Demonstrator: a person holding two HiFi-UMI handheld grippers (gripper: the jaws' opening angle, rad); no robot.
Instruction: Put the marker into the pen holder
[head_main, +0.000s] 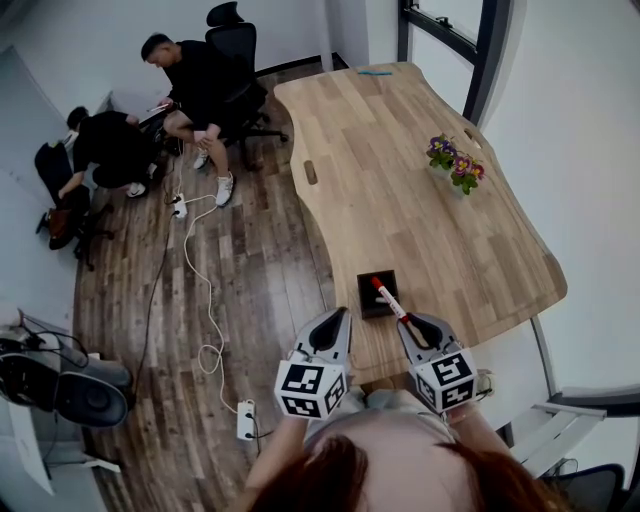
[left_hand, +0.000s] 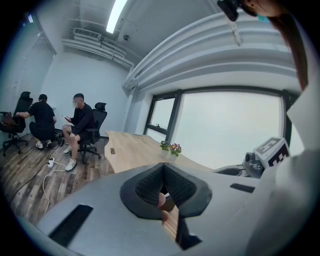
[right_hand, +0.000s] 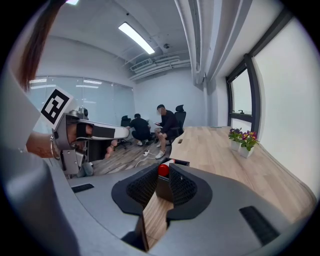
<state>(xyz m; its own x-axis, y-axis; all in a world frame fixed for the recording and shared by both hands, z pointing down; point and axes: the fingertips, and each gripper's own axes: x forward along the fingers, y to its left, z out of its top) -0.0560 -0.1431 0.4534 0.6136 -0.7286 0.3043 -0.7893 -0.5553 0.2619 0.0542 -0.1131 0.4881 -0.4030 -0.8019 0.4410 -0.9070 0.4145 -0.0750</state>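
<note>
Marker (head_main: 391, 301) with a red cap and white barrel sticks straight out ahead of the right gripper (head_main: 410, 322), whose jaws are closed on its near end. In the right gripper view the barrel's red butt (right_hand: 163, 170) sits pinched between the two dark pads at their very tips, so the jaws stand only as far apart as the barrel is thick. The capped far end reaches forward and a little to the left of that gripper, over the open top of the black pen holder (head_main: 378, 296); whether it touches the rim cannot be told. The holder stands just in front of the right gripper's tips (its dark front wall (right_hand: 162, 189) fills the gap between the jaws in that gripper's own view) and near the edge of the wooden table (head_main: 400, 180).

The left gripper (head_main: 340, 315) hangs beside the right one, to the left of the holder and apart from it. Its jaws meet at the tips (left_hand: 162, 167) with nothing clamped between them.

Far ahead of both grippers and to their right, a small pot of flowers (head_main: 455, 162) stands on the table. Well off to the left, a white cable (head_main: 205, 300) trails across the wooden floor (head_main: 250, 260) towards two seated people (head_main: 200, 85).
</note>
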